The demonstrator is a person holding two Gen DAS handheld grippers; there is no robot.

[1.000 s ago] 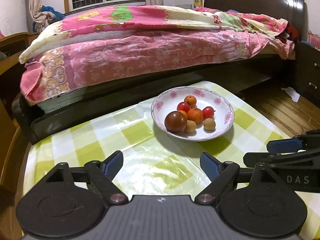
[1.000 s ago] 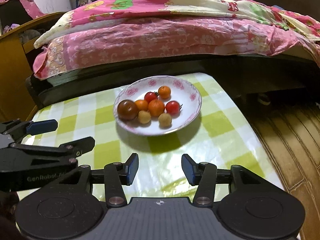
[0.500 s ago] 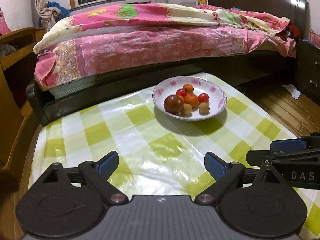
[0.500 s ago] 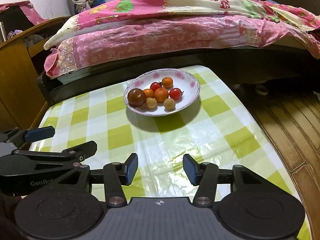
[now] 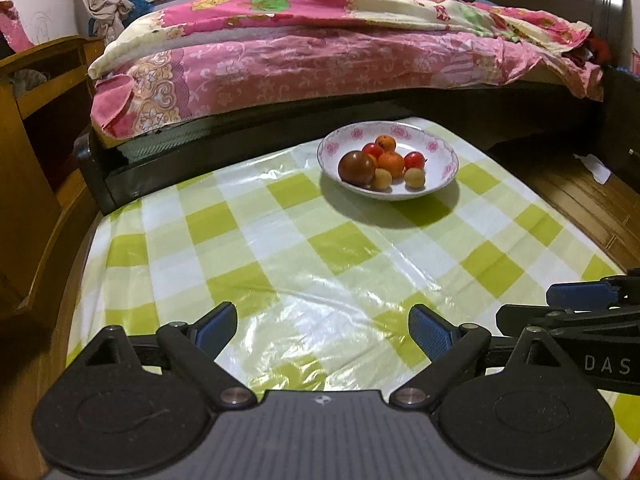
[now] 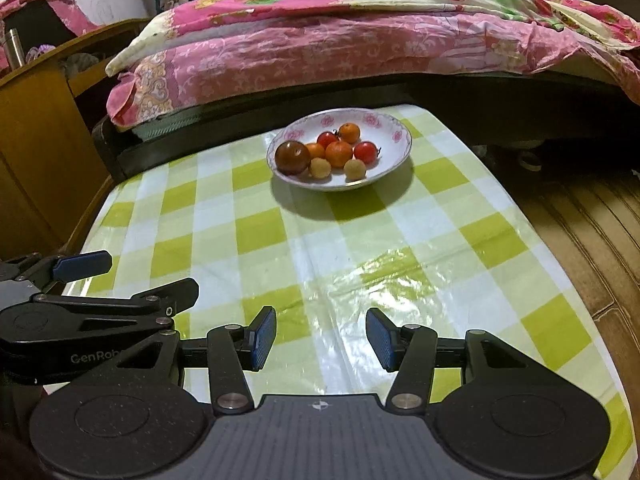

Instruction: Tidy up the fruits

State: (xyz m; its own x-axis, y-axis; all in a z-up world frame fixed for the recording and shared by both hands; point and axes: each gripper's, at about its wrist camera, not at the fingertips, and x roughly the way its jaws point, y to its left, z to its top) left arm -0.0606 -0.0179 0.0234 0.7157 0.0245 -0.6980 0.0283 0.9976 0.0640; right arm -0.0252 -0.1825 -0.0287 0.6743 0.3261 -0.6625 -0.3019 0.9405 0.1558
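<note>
- beyond the surface [image 5: 280,248] with its green checked plastic cover, the bed [image 5: 320,60] with the pink quilt fills the far side of both views; it plays no part in my task.
- near the surface's far edge sits the floral bowl [image 6: 394,136], well apart from both claws, with all the fruit piled in it.
- my left claw [image 5: 323,330] is spread wide and holds nothing; my right claw [image 6: 321,338] is parted less widely, also with nothing between the pads, low over the near end of the surface.
- the dark tomato [image 6: 292,156], largest in the bowl, looks smooth and likely slippery; i'd take it across its widest middle, gently, since i judge it soft enough to bruise.
- the small oranges [image 6: 339,153], red cherry tomatoes [image 6: 365,151] and pale round fruits [image 6: 355,169] touch one another; light and prone to roll, i think, so i'd pick an outer one first.
</note>
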